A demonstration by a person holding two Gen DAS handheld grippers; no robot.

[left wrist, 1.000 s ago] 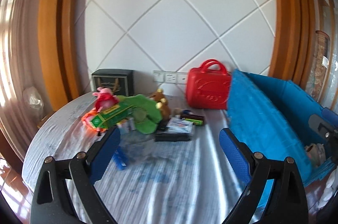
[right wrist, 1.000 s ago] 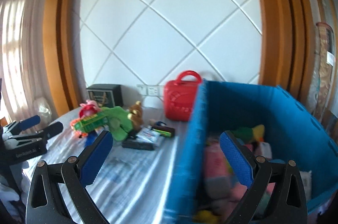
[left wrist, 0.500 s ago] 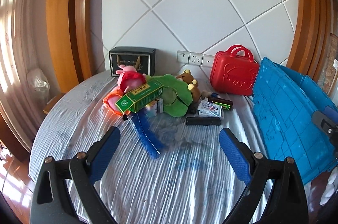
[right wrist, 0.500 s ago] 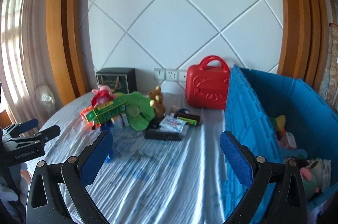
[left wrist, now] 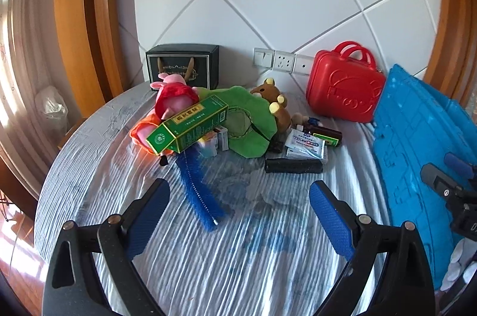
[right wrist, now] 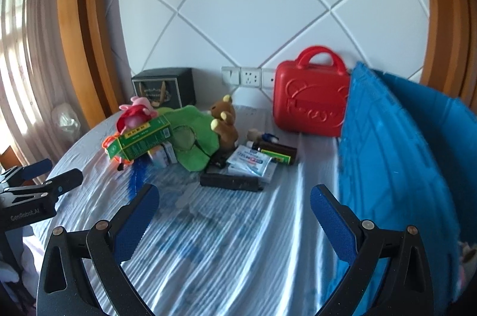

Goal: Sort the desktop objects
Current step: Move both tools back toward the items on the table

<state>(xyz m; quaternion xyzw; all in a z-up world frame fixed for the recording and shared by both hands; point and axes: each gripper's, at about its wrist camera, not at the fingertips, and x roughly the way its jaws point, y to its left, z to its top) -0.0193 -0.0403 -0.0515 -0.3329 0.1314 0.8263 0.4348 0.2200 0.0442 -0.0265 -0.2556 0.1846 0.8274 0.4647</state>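
Observation:
A heap of objects lies on the striped cloth of a round table. It holds a long green box (left wrist: 187, 125) (right wrist: 140, 138), a pink plush toy (left wrist: 176, 98), a green plush leaf (left wrist: 247, 119) (right wrist: 190, 134), a brown bear (left wrist: 275, 104) (right wrist: 225, 119), white sachets (left wrist: 307, 144) (right wrist: 250, 160), a black bar (left wrist: 293, 166) (right wrist: 231, 181) and a blue bottle brush (left wrist: 198, 190). My left gripper (left wrist: 240, 196) hangs open in front of the brush, nothing between its fingers. My right gripper (right wrist: 234, 202) is open too, just short of the black bar.
A blue crate (left wrist: 417, 155) (right wrist: 396, 160) stands at the right edge of the table. A red toy suitcase (left wrist: 345, 89) (right wrist: 310, 101) and a dark box (left wrist: 183, 65) (right wrist: 164, 86) stand against the white wall. The other gripper shows at each view's side.
Both grippers have tilted downward and moved in toward the heap, which now looks larger and nearer. The right view has swung left, away from the crate's inside. Both stay open.

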